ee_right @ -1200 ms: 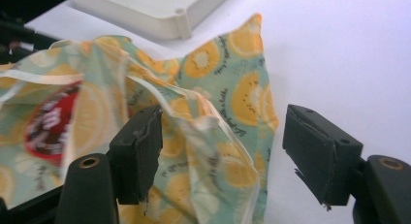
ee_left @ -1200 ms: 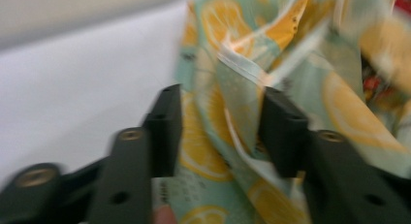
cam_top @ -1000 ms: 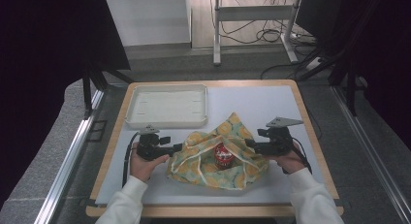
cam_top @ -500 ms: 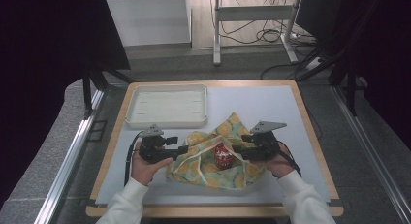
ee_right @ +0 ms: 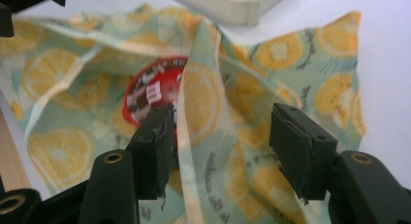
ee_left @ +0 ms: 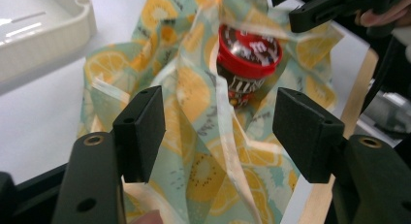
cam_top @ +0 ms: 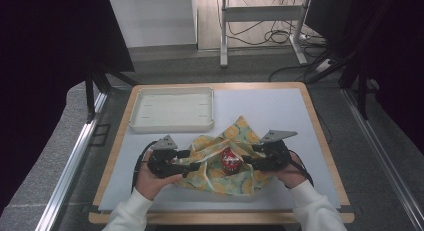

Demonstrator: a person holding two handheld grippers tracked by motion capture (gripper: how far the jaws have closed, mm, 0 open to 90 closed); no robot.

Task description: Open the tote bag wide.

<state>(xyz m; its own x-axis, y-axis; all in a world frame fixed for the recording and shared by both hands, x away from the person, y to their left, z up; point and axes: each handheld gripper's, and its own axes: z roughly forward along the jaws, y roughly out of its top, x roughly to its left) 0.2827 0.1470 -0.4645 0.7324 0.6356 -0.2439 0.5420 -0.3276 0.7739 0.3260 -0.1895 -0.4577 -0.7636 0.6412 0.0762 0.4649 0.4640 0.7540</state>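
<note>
The red-lidded can (cam_top: 230,160) sits in the citrus-print cloth (cam_top: 216,177) (white tray (cam_top: 172,109) apart).

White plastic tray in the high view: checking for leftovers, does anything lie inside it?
No, the white plastic tray holds nothing; its pale floor is bare.

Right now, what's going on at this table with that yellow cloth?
A person is working with a handheld gripper in each hand on a lemon-print cloth spread on the table. A small jar with a red lid sits in the middle of the cloth. The left gripper and right gripper reach in from either side, jaws open with raised folds of cloth between them; both have just been closing, neither pinching yet. An empty white tray sits behind.
</note>
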